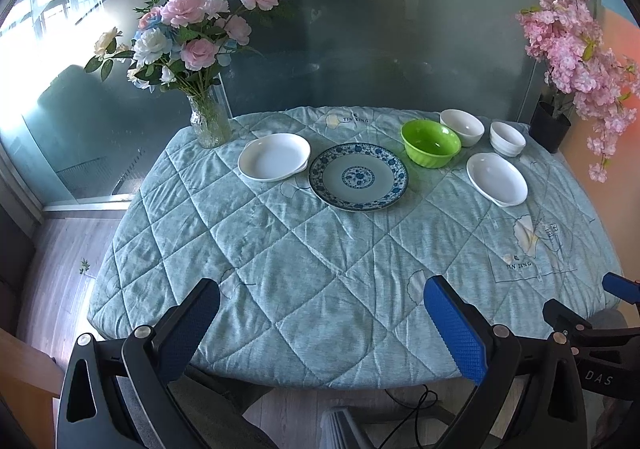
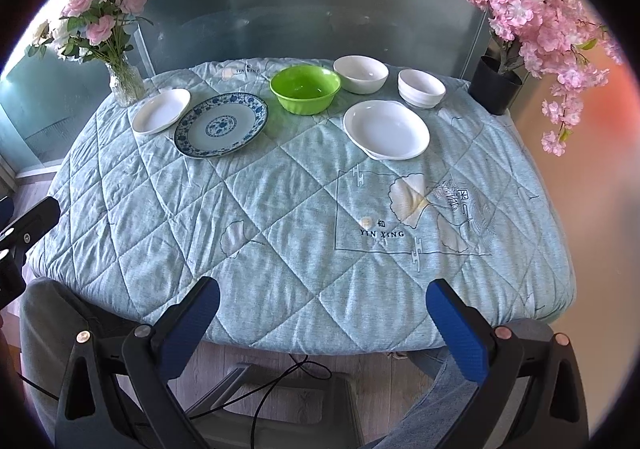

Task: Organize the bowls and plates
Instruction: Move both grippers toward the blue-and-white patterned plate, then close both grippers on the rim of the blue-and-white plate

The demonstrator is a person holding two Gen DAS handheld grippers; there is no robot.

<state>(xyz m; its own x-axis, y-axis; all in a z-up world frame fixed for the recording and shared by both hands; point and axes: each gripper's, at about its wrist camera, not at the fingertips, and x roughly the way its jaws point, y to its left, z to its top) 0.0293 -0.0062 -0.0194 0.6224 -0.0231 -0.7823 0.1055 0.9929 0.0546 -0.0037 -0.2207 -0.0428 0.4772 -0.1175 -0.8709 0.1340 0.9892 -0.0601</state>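
Six pieces of crockery sit along the far side of the quilted table (image 2: 304, 217), and both grippers hang back over the near edge with nothing between their fingers. Left gripper (image 1: 320, 321), jaws spread wide, empty; right gripper (image 2: 324, 323), jaws just as wide, empty too. From the right wrist view, taking the table as a clock face: the blue-patterned plate (image 2: 221, 125) lies at about eleven o'clock, with a white plate (image 2: 161, 110) just beside it further toward ten, rims touching or overlapping, hard to tell which. The green bowl (image 2: 305, 89) stands at twelve, a white bowl (image 2: 361, 74) just beside it toward one, and a smaller white bowl (image 2: 421, 88) beyond that, apart from its neighbour. A second white plate (image 2: 386, 129) rests nearer in, at one o'clock, close under the small bowl. A glass vase of flowers (image 2: 125, 83) holds the ten o'clock corner, upright; a black pot (image 2: 494, 85) of pink blossom stands at two.
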